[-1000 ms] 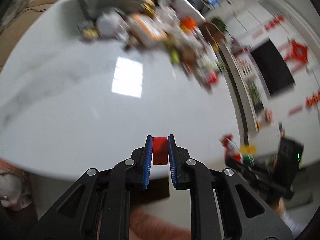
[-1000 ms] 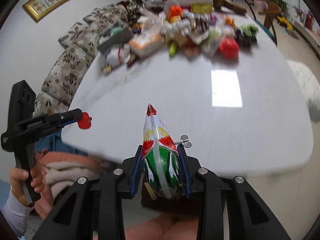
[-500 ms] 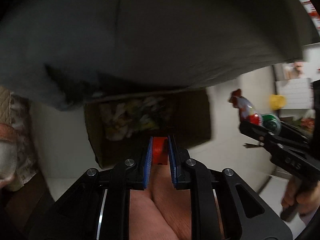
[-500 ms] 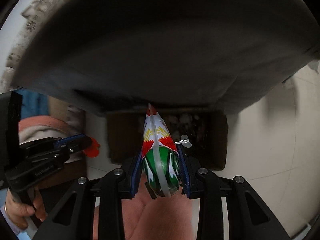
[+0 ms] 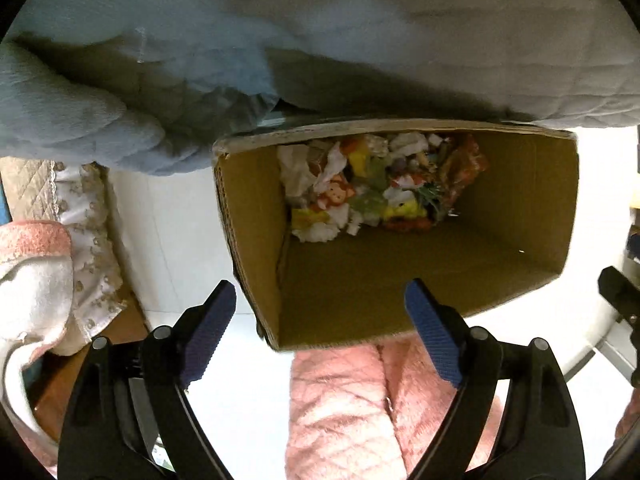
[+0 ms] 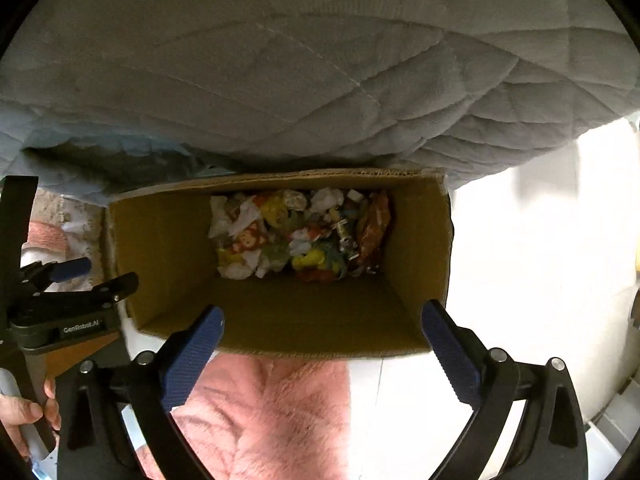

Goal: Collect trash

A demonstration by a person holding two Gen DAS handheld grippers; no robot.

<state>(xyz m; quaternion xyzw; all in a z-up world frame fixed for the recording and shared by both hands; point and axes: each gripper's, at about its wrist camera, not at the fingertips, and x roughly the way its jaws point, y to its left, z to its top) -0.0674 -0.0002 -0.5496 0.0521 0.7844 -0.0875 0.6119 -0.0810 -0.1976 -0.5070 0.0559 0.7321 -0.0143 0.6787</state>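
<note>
Both the left gripper (image 5: 320, 312) and the right gripper (image 6: 322, 334) have just opened wide, empty, above the cardboard box (image 6: 160, 240). The trash (image 6: 300, 236) lies at the box's bottom: seemingly light, crumpled wrappers and tissue, best pinched by a loose edge.

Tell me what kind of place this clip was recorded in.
Probably a home, seen at floor level. A cardboard box used as a bin holds crumpled wrappers and tissues, beside a quilted grey blanket on a pale tiled floor.
</note>
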